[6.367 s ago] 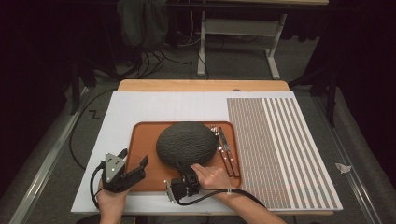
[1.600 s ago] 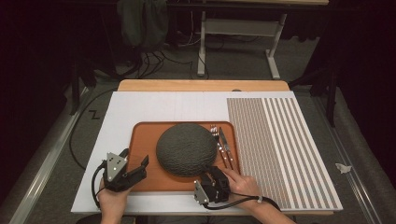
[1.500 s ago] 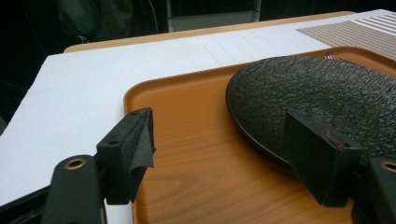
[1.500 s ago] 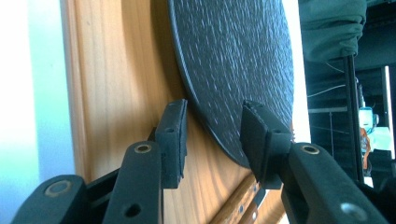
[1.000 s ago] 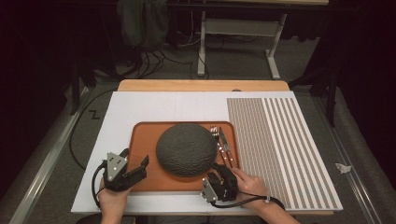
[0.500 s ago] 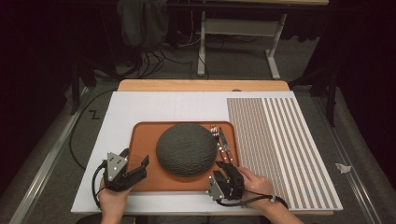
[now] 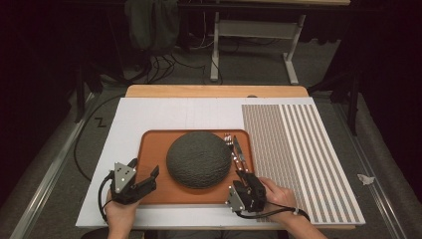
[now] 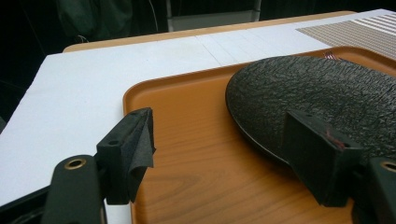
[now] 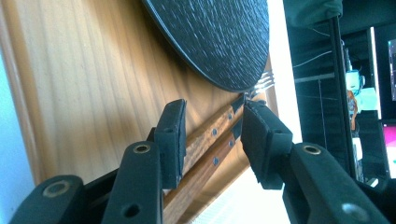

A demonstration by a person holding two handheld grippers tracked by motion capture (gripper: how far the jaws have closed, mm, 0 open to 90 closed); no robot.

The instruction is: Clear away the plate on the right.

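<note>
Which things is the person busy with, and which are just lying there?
Busy with: right claw, knife and fork with wooden handles, orange tray.
Lying about: black plate, striped mat, left claw.

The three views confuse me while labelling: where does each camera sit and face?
High view: above the person's side, looking forward and down on the tray; both hands with tongs show.
Left gripper view: rides the left tongs, facing the dark plate; its open jaws show.
Right gripper view: rides the right tongs, jaws astride two wooden cutlery handles.
All share plate and tray.
</note>
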